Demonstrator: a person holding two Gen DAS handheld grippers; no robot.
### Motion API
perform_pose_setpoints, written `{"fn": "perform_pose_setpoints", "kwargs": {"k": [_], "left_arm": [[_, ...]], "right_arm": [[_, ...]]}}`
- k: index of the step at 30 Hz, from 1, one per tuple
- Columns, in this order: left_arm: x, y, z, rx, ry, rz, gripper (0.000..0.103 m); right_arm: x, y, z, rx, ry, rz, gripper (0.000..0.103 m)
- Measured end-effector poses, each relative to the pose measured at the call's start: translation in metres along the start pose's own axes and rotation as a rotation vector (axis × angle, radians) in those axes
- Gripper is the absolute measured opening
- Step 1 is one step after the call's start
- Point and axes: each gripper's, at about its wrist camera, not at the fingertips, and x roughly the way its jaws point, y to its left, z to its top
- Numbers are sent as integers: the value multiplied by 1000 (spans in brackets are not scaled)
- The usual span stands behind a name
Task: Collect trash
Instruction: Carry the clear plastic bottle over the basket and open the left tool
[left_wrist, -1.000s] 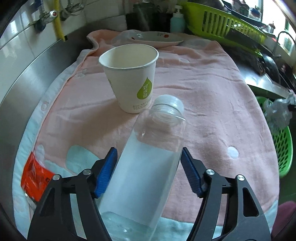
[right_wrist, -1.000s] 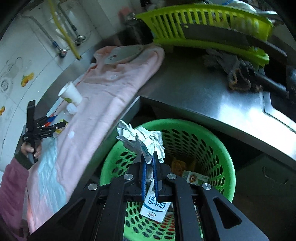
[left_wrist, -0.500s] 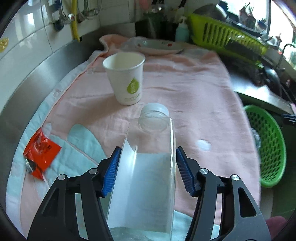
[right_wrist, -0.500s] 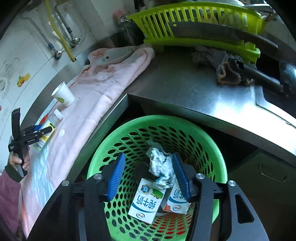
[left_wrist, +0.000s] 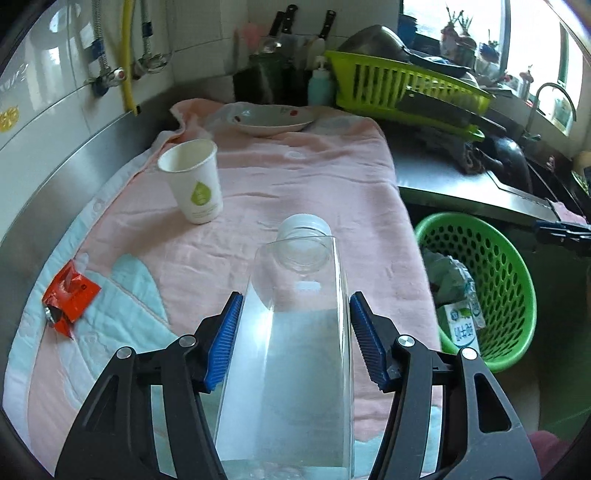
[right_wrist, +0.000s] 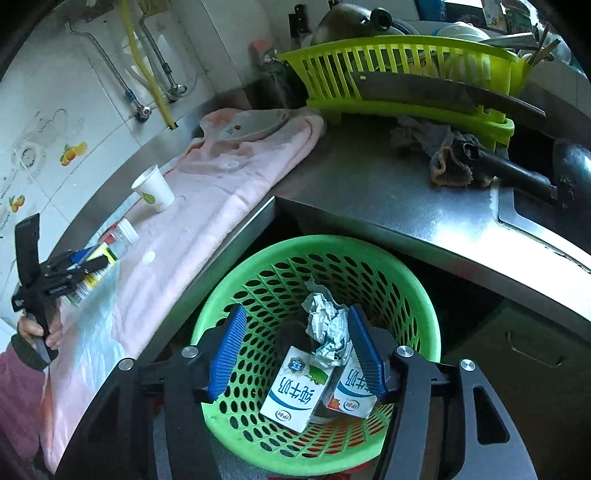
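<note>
My left gripper (left_wrist: 295, 341) is shut on a clear plastic bottle (left_wrist: 295, 332) with a white cap, held above the pink towel (left_wrist: 295, 177). A white paper cup (left_wrist: 194, 182) stands upright on the towel ahead to the left, and a red wrapper (left_wrist: 68, 295) lies at the left edge. My right gripper (right_wrist: 297, 354) is open and empty above the green basket (right_wrist: 413, 291), which holds crumpled paper (right_wrist: 327, 328) and two milk cartons (right_wrist: 295, 395). The basket also shows in the left wrist view (left_wrist: 517, 280). The left gripper with the bottle shows in the right wrist view (right_wrist: 70, 271).
A shallow plate (left_wrist: 271, 118) lies at the towel's far end. A lime dish rack (right_wrist: 406, 70) with a cleaver stands on the steel counter (right_wrist: 369, 192), with a rag (right_wrist: 443, 151) and a dark pan handle beside it. Taps and a yellow hose (left_wrist: 129, 55) hang on the tiled wall.
My left gripper closed on the bottle and lifted it off the towel. My right gripper opened and dropped the crumpled paper into the basket.
</note>
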Motion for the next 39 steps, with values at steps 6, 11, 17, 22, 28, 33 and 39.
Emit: {"fn": "perform_pose_setpoints", "kwargs": {"k": [6,11,17,22,28,33,39], "left_arm": [[11,-5,-5,7,40,7,58],[16,-5,-8,-7,49,-3,58],[6,-27,-2,-3,10,-66,57],[12,-74,8,28,0,-150,57],[41,-139,15,43,33,-235,57],[69,-183,19,41,69,-263,57],[101,-227,15,28,128,-272,58]], "right_arm": [[-10,1,-2,-8,-12,4,60],[-11,-2,-4,-2,-13,2,60],[-14,-8,-7,10,-19,2,60],[-22,-15,-8,17,-30,-3,60],[-40,-24,-9,21,-61,-3,61],[-49,-33,-11,14,-75,-13,66],[-54,-48,-14,28,-80,-10,66]]}}
